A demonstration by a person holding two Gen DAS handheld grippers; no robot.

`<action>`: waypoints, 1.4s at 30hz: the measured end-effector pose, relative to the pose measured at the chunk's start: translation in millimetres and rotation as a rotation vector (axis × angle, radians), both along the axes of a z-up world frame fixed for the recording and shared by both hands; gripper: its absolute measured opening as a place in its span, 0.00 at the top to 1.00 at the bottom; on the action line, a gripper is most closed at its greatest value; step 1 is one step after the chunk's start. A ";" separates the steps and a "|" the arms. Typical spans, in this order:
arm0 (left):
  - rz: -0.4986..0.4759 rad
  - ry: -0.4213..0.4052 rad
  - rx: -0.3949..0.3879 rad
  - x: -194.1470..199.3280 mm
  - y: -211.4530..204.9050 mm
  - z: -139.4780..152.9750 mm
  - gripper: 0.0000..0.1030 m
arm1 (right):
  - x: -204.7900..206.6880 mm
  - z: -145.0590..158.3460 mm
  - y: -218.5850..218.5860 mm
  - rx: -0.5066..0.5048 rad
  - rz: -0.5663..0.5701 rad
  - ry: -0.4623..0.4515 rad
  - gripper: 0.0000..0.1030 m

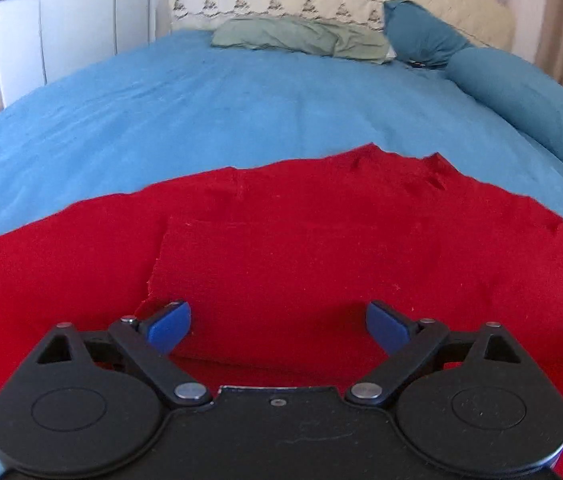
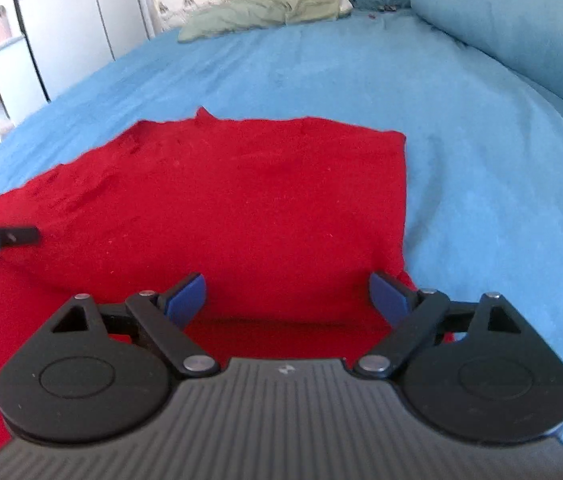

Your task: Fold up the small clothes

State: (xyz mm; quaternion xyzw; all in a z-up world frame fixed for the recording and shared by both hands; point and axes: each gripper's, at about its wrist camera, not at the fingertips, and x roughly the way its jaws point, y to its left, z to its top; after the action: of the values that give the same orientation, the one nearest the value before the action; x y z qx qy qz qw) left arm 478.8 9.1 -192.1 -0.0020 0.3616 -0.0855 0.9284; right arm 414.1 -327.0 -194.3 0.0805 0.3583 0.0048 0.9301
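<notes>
Both grippers, left (image 1: 277, 326) and right (image 2: 287, 294), spread wide above a red cloth (image 2: 241, 200) on the bed (image 2: 481, 160), pillows (image 1: 301, 36) at twelve o'clock.

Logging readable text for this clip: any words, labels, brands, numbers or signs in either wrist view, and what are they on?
No readable text in either view.
Right gripper housing: one small pale mark on the ribbed top, too small to read.
Cream pillow: a stitched row of dark motifs, a pattern, no letters.
Red garment and blue bed cover: no print or label showing.
</notes>
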 end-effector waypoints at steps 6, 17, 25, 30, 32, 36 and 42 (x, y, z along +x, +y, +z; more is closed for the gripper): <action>-0.005 0.007 0.048 -8.1 -10.0 17.0 0.03 | 3.5 18.7 -3.8 0.015 0.013 0.009 0.00; 0.107 -0.121 0.024 -83.8 38.2 141.9 0.00 | -64.3 119.8 36.3 0.009 0.034 -0.142 0.00; 0.304 -0.122 -0.104 -134.9 154.7 172.6 0.00 | -72.9 150.2 105.9 -0.024 0.092 -0.114 0.00; 0.462 -0.089 -0.185 -159.1 242.6 146.7 0.04 | -70.3 142.3 143.5 -0.004 0.122 -0.089 0.00; 0.514 -0.065 -0.212 -162.2 273.6 127.4 0.08 | -68.2 136.2 154.4 0.012 0.126 -0.076 0.00; 0.595 -0.026 -0.298 -165.0 324.8 86.7 0.24 | -64.3 123.8 169.0 0.004 0.128 -0.057 0.00; 0.701 0.029 -0.367 -142.0 366.7 34.7 0.47 | -60.1 106.6 177.7 -0.019 0.133 -0.039 0.00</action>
State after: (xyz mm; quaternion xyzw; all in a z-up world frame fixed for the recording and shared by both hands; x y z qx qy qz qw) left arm 336.7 375.8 -157.5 -0.2927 0.3309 0.1736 0.8802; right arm 354.0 -149.3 -87.7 0.0475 0.3448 0.0649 0.9352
